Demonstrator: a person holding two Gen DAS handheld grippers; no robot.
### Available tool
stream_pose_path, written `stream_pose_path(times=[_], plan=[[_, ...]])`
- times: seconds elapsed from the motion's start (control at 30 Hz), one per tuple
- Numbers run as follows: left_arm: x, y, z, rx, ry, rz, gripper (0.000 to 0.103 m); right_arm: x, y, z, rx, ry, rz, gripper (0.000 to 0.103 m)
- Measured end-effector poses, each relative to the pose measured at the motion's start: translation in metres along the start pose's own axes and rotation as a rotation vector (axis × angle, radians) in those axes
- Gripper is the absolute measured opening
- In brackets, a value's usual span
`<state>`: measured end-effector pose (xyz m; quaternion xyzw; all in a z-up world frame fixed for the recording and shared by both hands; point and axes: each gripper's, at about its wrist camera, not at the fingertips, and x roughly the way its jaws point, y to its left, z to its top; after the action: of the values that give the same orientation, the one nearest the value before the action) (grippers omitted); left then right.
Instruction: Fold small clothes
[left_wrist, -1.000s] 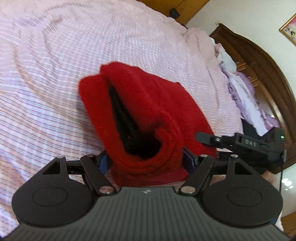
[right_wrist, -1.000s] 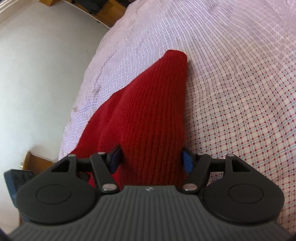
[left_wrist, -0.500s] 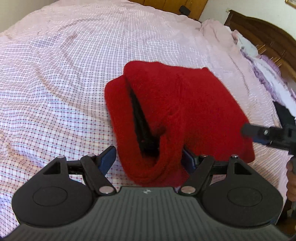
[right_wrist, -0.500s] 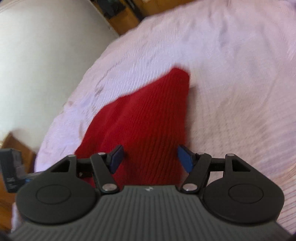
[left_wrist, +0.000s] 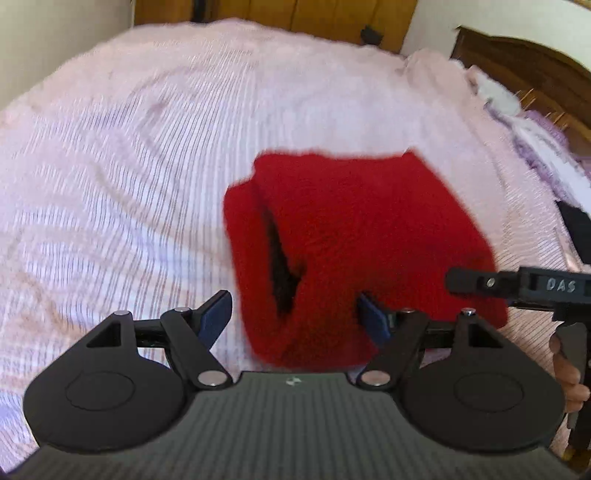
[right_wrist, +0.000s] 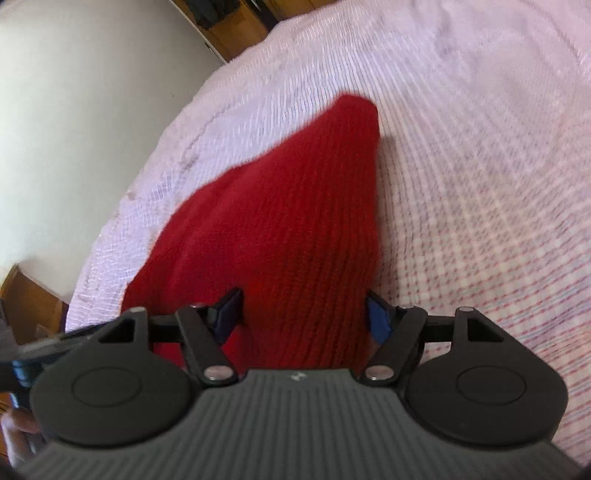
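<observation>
Left wrist view: red knit garment lies folded on the checked pink bedspread, near the bed's near edge; left gripper stands wide, left pad clear of the cloth, right pad at or against the near fold, not pinching; can't tell if it touches; dark slit in the fold shows a loose opening facing the camera; right gripper shows at the right edge of this view, just beside the garment's right corner, a hand on its handle; pile of pale clothes and wooden headboard far right, well apart.

Right wrist view: garment runs forward from between the jaws to a point; right gripper jaws have just been opening, knit between them, pads seemingly not pressing; white wall beyond the bed's left edge.

Handling, my guess: soft, light, thick, floppy; grippy rather than slippery; layers slide apart, so pinch all layers at corners or the folded edge; nothing blocks the fold area.
</observation>
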<state>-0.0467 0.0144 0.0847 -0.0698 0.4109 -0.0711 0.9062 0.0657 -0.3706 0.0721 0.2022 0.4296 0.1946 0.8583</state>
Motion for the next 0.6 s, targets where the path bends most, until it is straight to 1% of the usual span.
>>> stream_pose_path(times=[0.07,0.2,0.3,0.33,0.37,0.4,0.43,0.47,0.53,0.57,0.6], plan=[[-0.003,-0.005,0.008,0.012,-0.022,-0.02,0.079,-0.011,0.001,0.003,-0.018,-0.035,-0.011,0.072],[-0.002,-0.015,0.021,0.011,-0.041,-0.028,0.079,-0.023,-0.004,0.014,-0.028,-0.129,-0.028,0.072],[0.008,-0.016,0.028,-0.007,-0.037,-0.066,0.078,-0.021,-0.01,0.025,0.0,-0.134,-0.025,0.072],[0.015,-0.015,0.03,-0.025,-0.031,-0.082,0.076,-0.018,-0.011,0.027,0.008,-0.134,-0.027,0.072],[0.021,-0.016,0.031,-0.042,-0.02,-0.095,0.061,-0.014,-0.012,0.029,0.009,-0.139,-0.033,0.071],[0.027,-0.016,0.032,-0.06,-0.01,-0.095,0.042,-0.012,-0.012,0.03,0.01,-0.149,-0.048,0.071],[0.031,-0.014,0.032,-0.069,-0.011,-0.087,0.036,-0.011,-0.015,0.029,0.015,-0.171,-0.062,0.06],[0.029,-0.014,0.031,-0.066,-0.025,-0.086,0.028,-0.012,-0.015,0.028,0.021,-0.199,-0.073,0.049],[0.023,-0.014,0.027,-0.038,-0.045,-0.078,0.026,-0.009,-0.018,0.028,0.039,-0.207,-0.065,0.046],[0.021,-0.013,0.024,-0.024,-0.046,-0.063,0.026,-0.005,-0.018,0.028,0.045,-0.191,-0.045,0.042],[0.019,-0.011,0.021,-0.015,-0.044,-0.046,0.026,-0.001,-0.017,0.027,0.045,-0.161,-0.005,0.041]])
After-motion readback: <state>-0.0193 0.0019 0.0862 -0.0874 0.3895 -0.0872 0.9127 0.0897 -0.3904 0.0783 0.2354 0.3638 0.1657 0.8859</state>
